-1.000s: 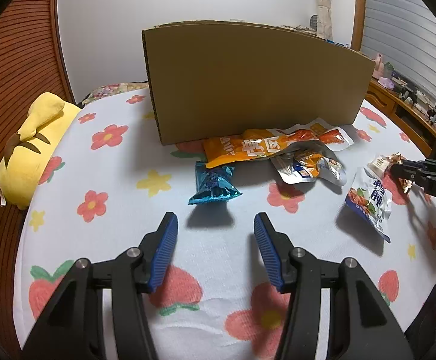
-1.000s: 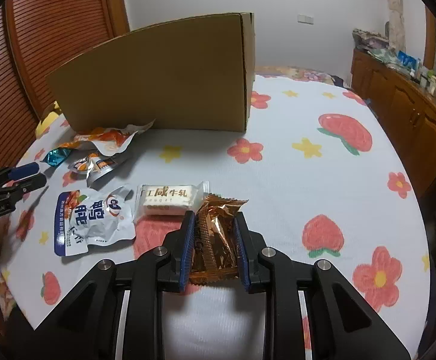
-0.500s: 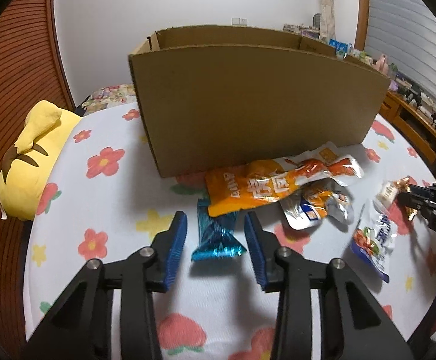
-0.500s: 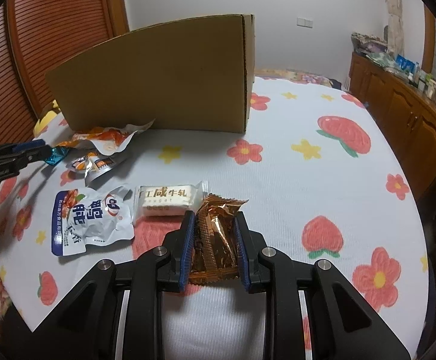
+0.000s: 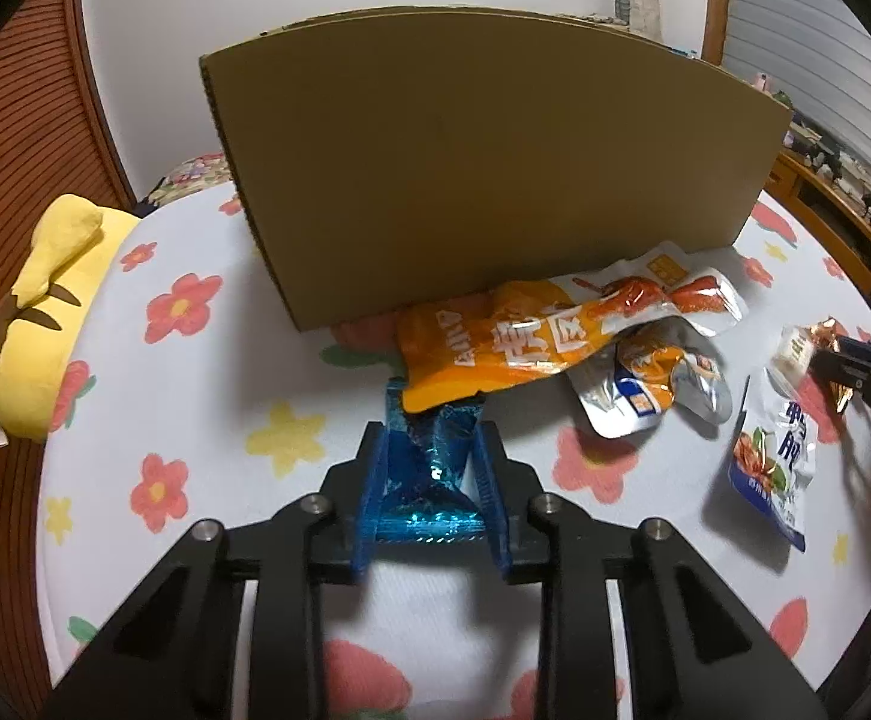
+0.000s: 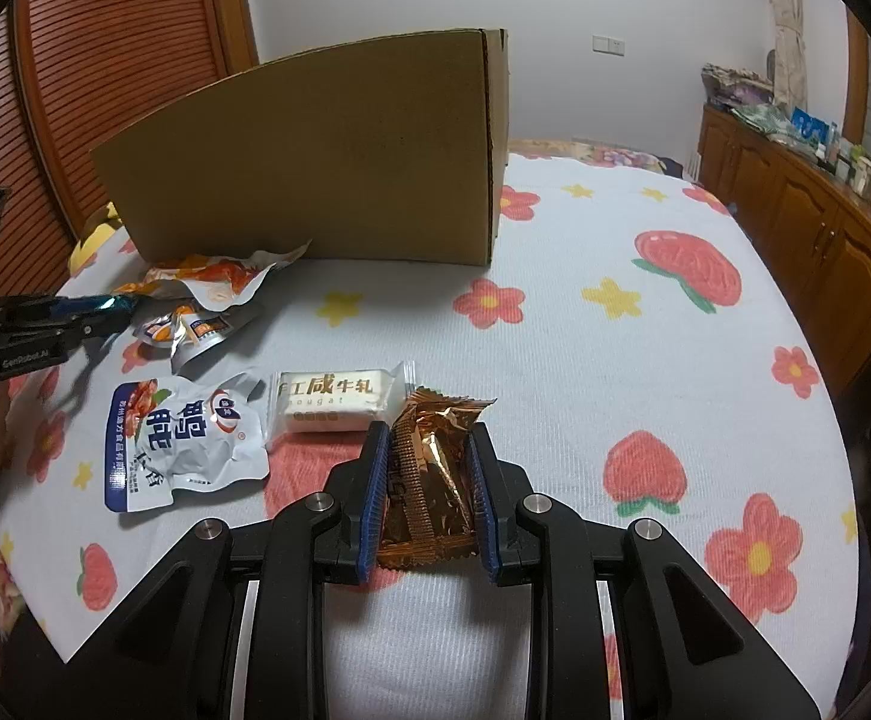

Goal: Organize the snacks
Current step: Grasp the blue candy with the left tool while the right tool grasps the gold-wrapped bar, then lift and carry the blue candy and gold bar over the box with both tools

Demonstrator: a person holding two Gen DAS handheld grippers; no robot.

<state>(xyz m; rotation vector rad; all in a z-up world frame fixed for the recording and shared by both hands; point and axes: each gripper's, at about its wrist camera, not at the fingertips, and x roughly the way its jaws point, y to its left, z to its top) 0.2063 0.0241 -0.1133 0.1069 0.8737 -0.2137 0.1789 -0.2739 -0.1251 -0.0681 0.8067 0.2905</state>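
Note:
My left gripper is shut on a shiny blue snack packet lying on the flowered bedspread, just in front of a cardboard box. An orange pouch overlaps the blue packet's far end, with a silver and orange pouch beside it. My right gripper is shut on a bronze foil snack packet. Next to it lie a cream nougat bar and a white and blue pouch. The box stands behind them.
A yellow plush toy lies at the bed's left edge. A wooden sideboard with small items runs along the right. A slatted wooden wall stands at the left.
My left gripper moved forward and down around the blue packet and closed on it. My right gripper stayed shut on the bronze packet without moving.

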